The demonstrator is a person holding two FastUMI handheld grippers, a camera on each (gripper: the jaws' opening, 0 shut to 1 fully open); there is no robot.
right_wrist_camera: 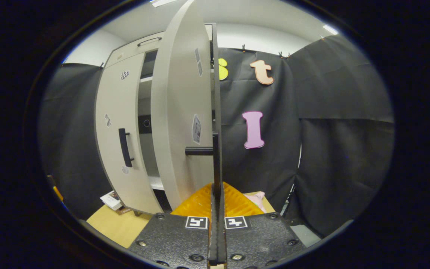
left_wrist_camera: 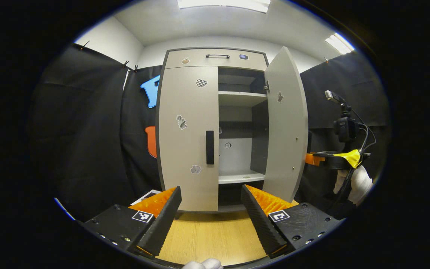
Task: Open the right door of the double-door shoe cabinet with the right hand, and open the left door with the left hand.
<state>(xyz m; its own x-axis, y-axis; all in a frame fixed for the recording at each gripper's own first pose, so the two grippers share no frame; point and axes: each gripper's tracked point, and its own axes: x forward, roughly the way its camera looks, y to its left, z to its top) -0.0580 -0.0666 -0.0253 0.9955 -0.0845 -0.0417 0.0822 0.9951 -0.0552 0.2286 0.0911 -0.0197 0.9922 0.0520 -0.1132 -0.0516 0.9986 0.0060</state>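
The grey shoe cabinet (left_wrist_camera: 217, 58) stands straight ahead in the left gripper view. Its left door (left_wrist_camera: 185, 130) is closed, with a black vertical handle (left_wrist_camera: 209, 147) at its inner edge. The right door (left_wrist_camera: 286, 127) is swung out, baring the shelves (left_wrist_camera: 241, 98). My left gripper (left_wrist_camera: 211, 192) is open, held short of the cabinet with nothing between its fingers. My right gripper (left_wrist_camera: 312, 159), held by a white-gloved hand (left_wrist_camera: 357, 179), sits at the open door's outer face. In the right gripper view the right gripper (right_wrist_camera: 217, 186) is shut on the right door's handle (right_wrist_camera: 215, 149); the left door (right_wrist_camera: 118, 112) shows beyond.
The cabinet stands on a wooden surface (left_wrist_camera: 207, 235). A camera on a stand (left_wrist_camera: 345, 127) is at the right, behind the open door. A small booklet (right_wrist_camera: 111, 200) lies by the cabinet's foot, and a pink object (right_wrist_camera: 256, 198) lies near the black cloth wall.
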